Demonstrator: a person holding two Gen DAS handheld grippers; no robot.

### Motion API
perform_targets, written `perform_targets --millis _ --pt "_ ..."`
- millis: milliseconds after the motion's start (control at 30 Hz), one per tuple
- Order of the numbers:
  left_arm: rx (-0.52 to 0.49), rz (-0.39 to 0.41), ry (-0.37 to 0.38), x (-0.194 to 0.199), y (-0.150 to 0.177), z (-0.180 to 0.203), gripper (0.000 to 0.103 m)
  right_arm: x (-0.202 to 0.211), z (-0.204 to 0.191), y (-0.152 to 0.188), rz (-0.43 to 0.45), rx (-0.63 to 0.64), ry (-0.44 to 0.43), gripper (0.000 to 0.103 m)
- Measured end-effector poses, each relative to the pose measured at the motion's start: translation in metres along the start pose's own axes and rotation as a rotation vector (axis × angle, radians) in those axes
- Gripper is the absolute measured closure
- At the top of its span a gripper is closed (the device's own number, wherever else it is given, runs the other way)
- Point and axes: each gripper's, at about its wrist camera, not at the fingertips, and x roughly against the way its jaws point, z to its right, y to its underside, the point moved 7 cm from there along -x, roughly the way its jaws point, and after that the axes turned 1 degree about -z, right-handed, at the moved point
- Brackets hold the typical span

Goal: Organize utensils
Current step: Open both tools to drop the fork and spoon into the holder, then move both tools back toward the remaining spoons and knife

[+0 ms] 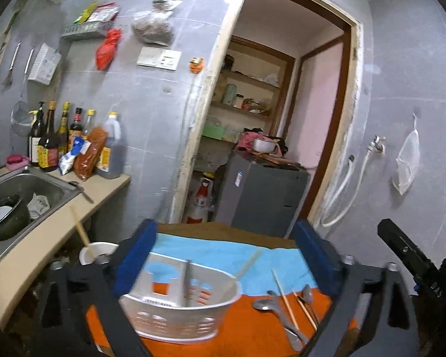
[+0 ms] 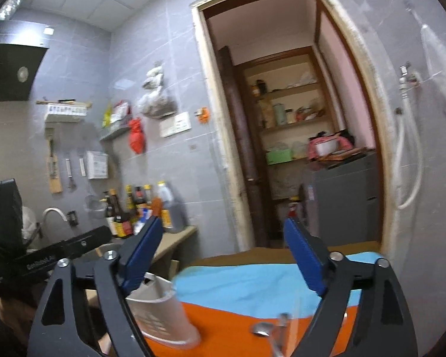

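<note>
A white two-compartment utensil basket (image 1: 181, 306) stands on a table covered with an orange and blue cloth (image 1: 246, 324). Metal spoons (image 1: 266, 305) and wooden chopsticks (image 1: 285, 299) lie loose on the cloth to the basket's right; one more chopstick (image 1: 248, 263) lies on the blue part. My left gripper (image 1: 223, 255) is open and empty, held above the basket. My right gripper (image 2: 223, 258) is open and empty above the table; the basket (image 2: 160, 312) shows at its left finger and blurred spoons (image 2: 264, 328) below it.
A counter with a steel sink (image 1: 23, 196) and several sauce bottles (image 1: 59, 136) runs along the left. A white bowl with a stick (image 1: 96, 251) sits below the counter edge. A doorway with a grey cabinet (image 1: 261, 193) lies behind the table.
</note>
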Motion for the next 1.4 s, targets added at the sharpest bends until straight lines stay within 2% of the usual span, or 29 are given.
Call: perform_targets --millis 100,367,567,733,900,1067,1133,1200,1333,1400 --pt "-0.024 0.005 0.017 -0.004 0.004 0.025 0.004 0.015 0.022 -0.002 0.006 0.003 0.067 0.000" --pt "-0.097 -0.057 0.049 -0.024 0.037 0.078 0.004 0.041 0.077 0.011 -0.043 0.023 0.164 0.000" --pt "-0.099 -0.161 0.033 -0.046 0.082 0.097 0.004 0.042 0.127 0.044 -0.143 -0.004 0.230 0.000" --pt "-0.098 -0.251 -0.009 -0.068 0.127 0.103 0.004 0.028 0.156 0.082 -0.252 -0.035 0.242 0.002" --pt "-0.045 -0.367 -0.062 -0.096 0.160 0.093 0.004 0.010 0.171 0.118 -0.355 -0.076 0.205 0.015" --pt "-0.003 -0.454 -0.060 -0.117 0.182 0.087 0.004 -0.007 0.170 0.137 -0.453 -0.099 0.135 0.040" --pt "-0.005 -0.494 -0.089 -0.126 0.188 0.084 0.005 -0.014 0.170 0.142 -0.495 -0.108 0.114 0.047" --pt "-0.003 -0.537 -0.097 -0.133 0.193 0.082 0.005 -0.021 0.169 0.150 -0.549 -0.122 0.076 0.060" --pt "-0.009 -0.572 -0.113 -0.142 0.198 0.079 0.006 -0.030 0.166 0.161 -0.621 -0.134 0.030 0.067" --pt "-0.008 -0.580 -0.111 -0.146 0.199 0.080 0.011 -0.034 0.166 0.165 -0.648 -0.135 0.020 0.070"
